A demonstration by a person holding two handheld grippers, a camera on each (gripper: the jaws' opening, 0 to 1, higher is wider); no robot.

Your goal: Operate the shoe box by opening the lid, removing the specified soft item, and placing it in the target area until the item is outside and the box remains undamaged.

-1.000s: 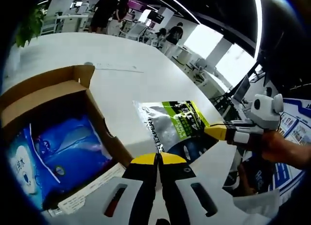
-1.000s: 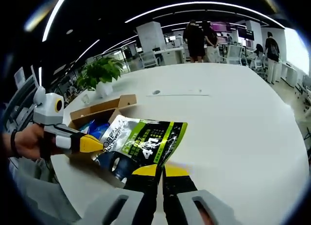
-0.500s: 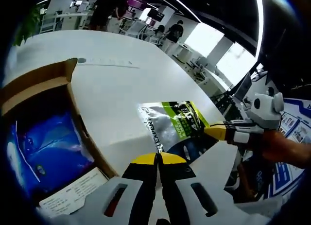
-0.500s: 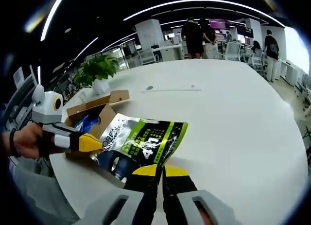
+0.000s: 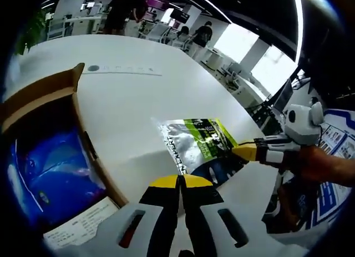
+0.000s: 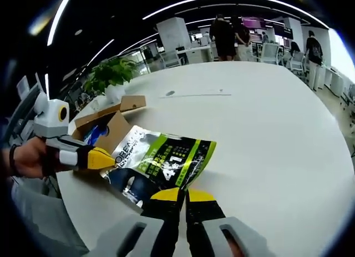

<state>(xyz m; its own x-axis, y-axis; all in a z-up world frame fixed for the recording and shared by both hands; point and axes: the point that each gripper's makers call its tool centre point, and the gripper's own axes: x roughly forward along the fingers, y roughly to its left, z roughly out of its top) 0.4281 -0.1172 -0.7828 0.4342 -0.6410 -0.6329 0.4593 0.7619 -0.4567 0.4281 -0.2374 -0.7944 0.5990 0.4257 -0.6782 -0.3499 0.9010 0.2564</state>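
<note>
A soft silver and green pouch [image 5: 198, 147] [image 6: 161, 162] hangs low over the white table [image 5: 127, 101], outside the box, and I cannot tell if it touches. My right gripper [image 6: 182, 195] is shut on its near edge; in the left gripper view it reaches in from the right [image 5: 245, 151]. The open cardboard shoe box [image 5: 39, 93] [image 6: 119, 126] stands to the left with blue packs [image 5: 50, 174] inside. My left gripper [image 5: 179, 182] is shut with nothing in it, between box and pouch; in the right gripper view its yellow tip [image 6: 102, 157] is by the pouch's left corner.
A printed label [image 5: 83, 223] lies on the box's near flap. A potted plant [image 6: 111, 74] stands beyond the box. The table [image 6: 266, 118] stretches wide and white to the right. People [image 6: 224, 38] stand among desks far behind. A hand [image 6: 25, 160] holds the left gripper.
The right gripper has carried the pouch a little lower toward the tabletop. The left view has swung rightward, so the box sits further left. Both grippers stayed shut.
</note>
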